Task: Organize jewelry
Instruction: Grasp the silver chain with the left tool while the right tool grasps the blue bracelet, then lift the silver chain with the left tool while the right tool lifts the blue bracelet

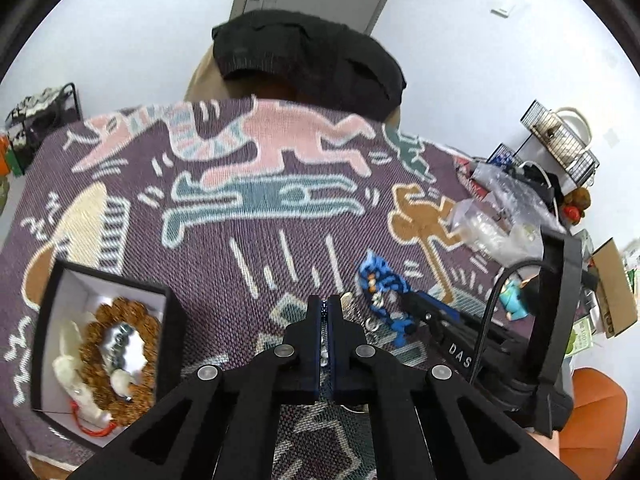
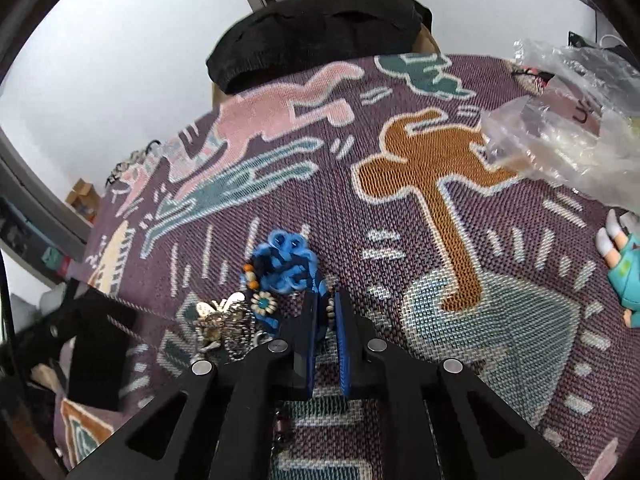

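Left gripper (image 1: 327,304) is closed with nothing visible between its pads, hovering over the patterned woven cloth (image 1: 248,208) on the desk. Right gripper (image 2: 326,306) is clamped on the blue braided cord bracelet (image 2: 286,260), whose beads sit right at its tips. Silver chain jewelry (image 2: 218,318) lies just left of that. Over on the left side, the black box (image 1: 172,308) holds a brown bead bracelet (image 1: 116,344) and white pendants (image 1: 70,364).

The cloth (image 2: 460,240) is seen as coarse, matt weave. The box (image 1: 52,292) looks like matt black card with white lining, its beads (image 1: 120,312) woody. The bags (image 2: 568,140) are glossy clear plastic.
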Available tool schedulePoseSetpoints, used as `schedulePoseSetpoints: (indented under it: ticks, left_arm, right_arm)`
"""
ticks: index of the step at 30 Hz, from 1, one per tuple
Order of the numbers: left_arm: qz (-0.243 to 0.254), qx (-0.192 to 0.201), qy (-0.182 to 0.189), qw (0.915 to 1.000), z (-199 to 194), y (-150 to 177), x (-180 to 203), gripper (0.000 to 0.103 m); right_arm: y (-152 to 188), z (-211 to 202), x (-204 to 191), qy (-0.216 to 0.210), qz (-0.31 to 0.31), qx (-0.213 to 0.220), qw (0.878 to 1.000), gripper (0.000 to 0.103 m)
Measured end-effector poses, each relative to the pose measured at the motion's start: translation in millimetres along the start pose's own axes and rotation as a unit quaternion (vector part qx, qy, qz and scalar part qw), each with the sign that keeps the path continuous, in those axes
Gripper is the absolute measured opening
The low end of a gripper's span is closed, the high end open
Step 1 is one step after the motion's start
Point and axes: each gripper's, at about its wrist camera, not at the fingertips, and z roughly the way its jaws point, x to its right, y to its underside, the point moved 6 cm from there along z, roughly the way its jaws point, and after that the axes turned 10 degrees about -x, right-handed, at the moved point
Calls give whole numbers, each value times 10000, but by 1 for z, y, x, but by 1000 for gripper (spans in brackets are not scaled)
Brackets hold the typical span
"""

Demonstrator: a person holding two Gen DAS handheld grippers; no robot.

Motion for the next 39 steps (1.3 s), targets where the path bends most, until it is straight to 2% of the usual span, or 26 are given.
schedulePoseSetpoints:
  ticks: [15, 30, 39]
  left_arm:
    - [334, 860, -46, 9957, -106, -32, 27, 2]
    - [440, 1731, -358, 9833, -220, -60, 32, 2]
    - [494, 2073, -630, 9750, -274, -63, 27, 2]
  right_arm:
    - [-18, -96, -36, -326, -385, 868, 9950, 10]
    - [-21, -172, -85, -645, -828, 1464, 9836, 10]
    - [-16, -206, -115, -714, -1123, 1755, 9754, 10]
